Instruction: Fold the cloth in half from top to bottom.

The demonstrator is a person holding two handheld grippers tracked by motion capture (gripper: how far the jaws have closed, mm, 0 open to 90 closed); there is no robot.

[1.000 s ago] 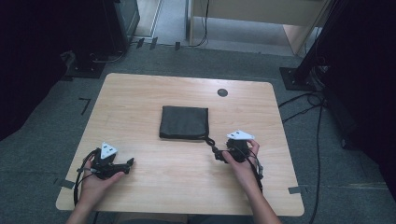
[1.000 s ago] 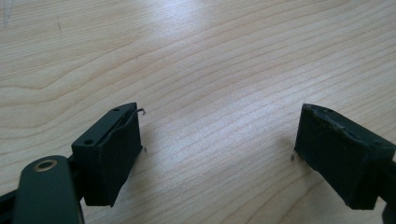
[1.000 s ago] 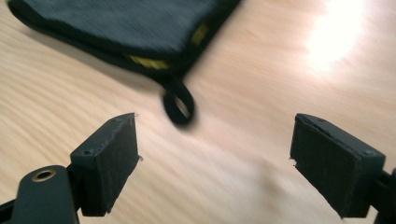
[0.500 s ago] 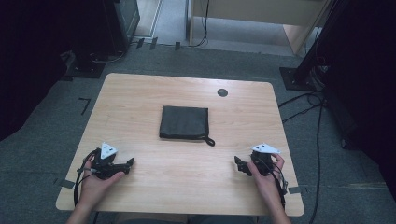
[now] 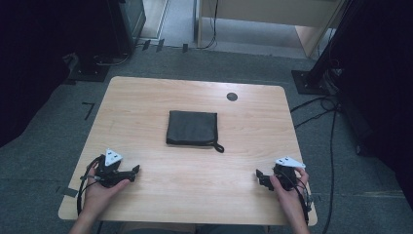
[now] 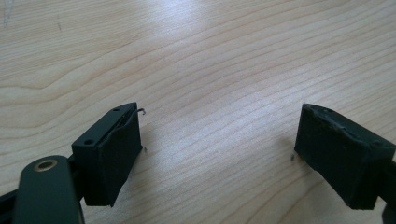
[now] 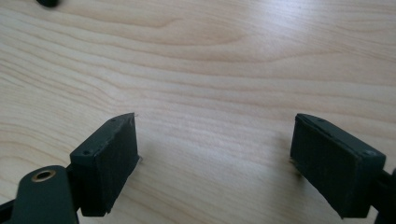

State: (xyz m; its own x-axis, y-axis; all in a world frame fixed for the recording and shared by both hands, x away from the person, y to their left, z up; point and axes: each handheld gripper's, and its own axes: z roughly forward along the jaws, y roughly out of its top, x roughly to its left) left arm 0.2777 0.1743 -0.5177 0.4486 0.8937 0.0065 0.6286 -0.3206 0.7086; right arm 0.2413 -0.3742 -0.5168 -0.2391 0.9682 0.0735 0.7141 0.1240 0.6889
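A dark folded cloth with a small loop at its near right corner lies flat in the middle of the wooden table. My left gripper rests near the table's front left, held by a hand, jaws pointing right. Its jaws stand wide apart over bare wood, and the left gripper holds nothing. My right gripper sits near the front right, jaws pointing left. The right gripper is open too, with bare wood between its pads.
A small dark round cap sits in the tabletop near the far right. Cables trail across the grey floor at the right. Dark stands and furniture surround the table's far side.
My right gripper has drawn back from the cloth's near right corner to the table's front right. The cloth stays flat. The left gripper has not moved.
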